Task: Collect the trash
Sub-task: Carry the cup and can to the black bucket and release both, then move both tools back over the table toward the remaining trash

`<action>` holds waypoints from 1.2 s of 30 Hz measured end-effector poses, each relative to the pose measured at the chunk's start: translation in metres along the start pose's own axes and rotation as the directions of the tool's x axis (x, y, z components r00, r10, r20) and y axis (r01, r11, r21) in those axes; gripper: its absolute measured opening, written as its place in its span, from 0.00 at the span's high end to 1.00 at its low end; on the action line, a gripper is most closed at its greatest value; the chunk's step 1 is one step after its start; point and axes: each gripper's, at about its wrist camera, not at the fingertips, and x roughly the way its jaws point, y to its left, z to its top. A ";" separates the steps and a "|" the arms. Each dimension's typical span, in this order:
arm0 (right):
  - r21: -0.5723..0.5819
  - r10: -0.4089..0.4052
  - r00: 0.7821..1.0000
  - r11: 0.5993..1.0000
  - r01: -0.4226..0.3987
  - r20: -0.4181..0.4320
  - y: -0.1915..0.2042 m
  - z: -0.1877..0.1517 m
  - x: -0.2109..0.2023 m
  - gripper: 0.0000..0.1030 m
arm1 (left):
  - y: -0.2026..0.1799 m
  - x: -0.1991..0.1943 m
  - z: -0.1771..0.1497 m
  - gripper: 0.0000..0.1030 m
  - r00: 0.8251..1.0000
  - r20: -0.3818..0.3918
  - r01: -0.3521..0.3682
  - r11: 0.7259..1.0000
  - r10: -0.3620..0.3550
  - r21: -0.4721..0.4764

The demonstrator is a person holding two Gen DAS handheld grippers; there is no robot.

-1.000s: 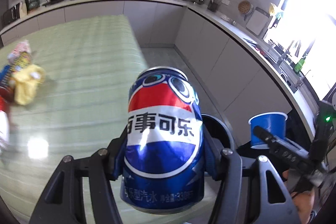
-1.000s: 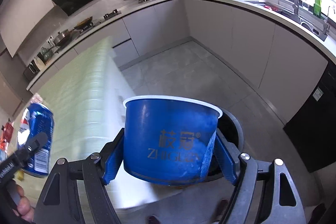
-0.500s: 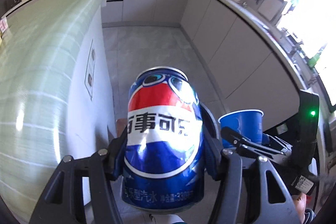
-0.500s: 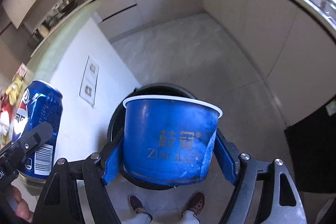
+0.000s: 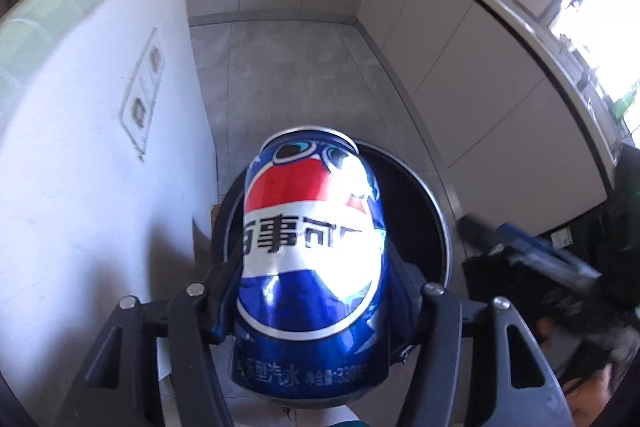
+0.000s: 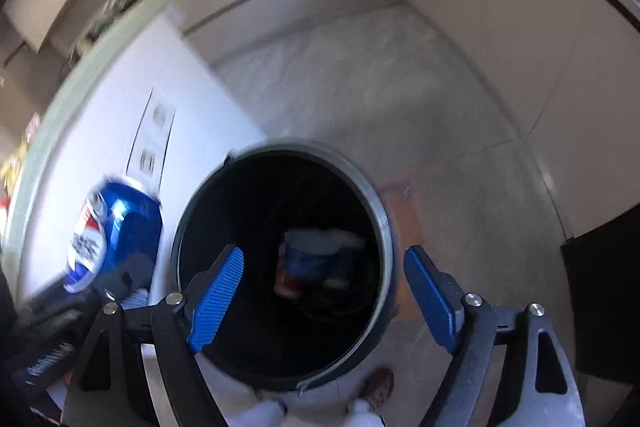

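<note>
In the left wrist view the left gripper (image 5: 316, 291) pinches an upright blue, red and white aluminium cola can (image 5: 312, 267) above the round black trash bin (image 5: 436, 211) on the grey floor

In the right wrist view the right gripper (image 6: 324, 287), its jaws just opening, stands spread and empty over the bin (image 6: 382, 211); the blue paper cup (image 6: 316, 259) lies blurred inside, the can (image 6: 112, 227) beside the rim

The can (image 5: 310, 267) hides most of the bin (image 5: 436, 203) at the centre of the left wrist view. At lower right the other gripper (image 5: 532, 255) smears with motion blur. In the right wrist view the cup (image 6: 320, 259) inside the dark bin (image 6: 380, 211) is a blurred blue shape, and the frame's left edge cuts off the blurred left gripper (image 6: 72, 311).
</note>
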 end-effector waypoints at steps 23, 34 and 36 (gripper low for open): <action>0.021 -0.069 0.993 0.998 0.067 0.096 0.036 0.020 -0.084 0.18 | -0.005 -0.124 0.017 0.27 0.992 0.121 -0.051 0.998 0.045 0.047; -0.028 -0.042 0.971 0.998 0.050 0.236 0.160 0.020 -0.175 0.18 | 0.078 -0.220 0.019 0.27 0.959 0.267 -0.106 0.994 0.098 0.016; -0.059 -0.026 0.966 0.997 0.043 0.258 0.195 0.017 -0.182 0.18 | 0.105 -0.232 0.015 0.27 0.953 0.285 -0.108 0.994 0.106 -0.012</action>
